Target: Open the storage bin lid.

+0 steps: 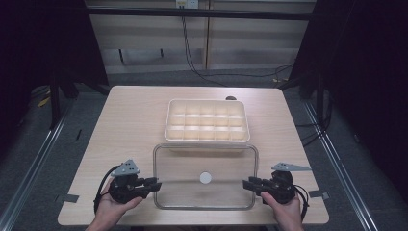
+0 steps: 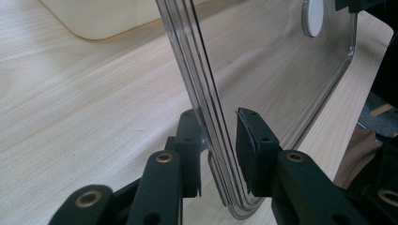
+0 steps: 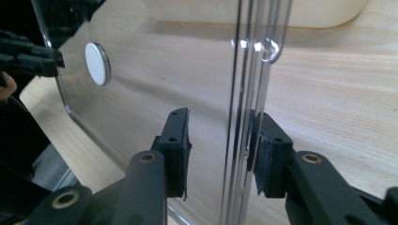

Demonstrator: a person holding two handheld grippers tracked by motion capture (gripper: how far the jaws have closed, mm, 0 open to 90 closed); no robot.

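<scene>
High view: a clear plastic lid (image 1: 205,176) with a small white disc (image 1: 205,177) at its middle lies on the tabletop (image 1: 130,120), just on the person's side of a cream compartment box (image 1: 207,120) that stands open. The left gripper (image 1: 155,184) sits at the lid's left short edge and the right gripper (image 1: 246,184) at its right short edge, each held in a hand and pointing inward at the lid.

Left gripper view: the left gripper (image 2: 219,154) straddles the lid's ridged rim (image 2: 206,108). One jaw lies against the rim while the other stands a little off it, so the jaws are spread around the edge and not yet clamped. A corner of the box (image 2: 94,18) lies beyond the lid.

Right gripper view: the right gripper (image 3: 220,150) also brackets the rim (image 3: 244,93); one jaw looks to be touching it, and the other stands clearly apart over the flat panel. Spread as well.

My reading is that this is the grasping step: both grippers are placed to take the lid by its opposite ends. The next move calls for closing both jaws on the rim together, then lifting level and carrying the lid over the box, keeping its edges square with the box so that it seats evenly.
</scene>
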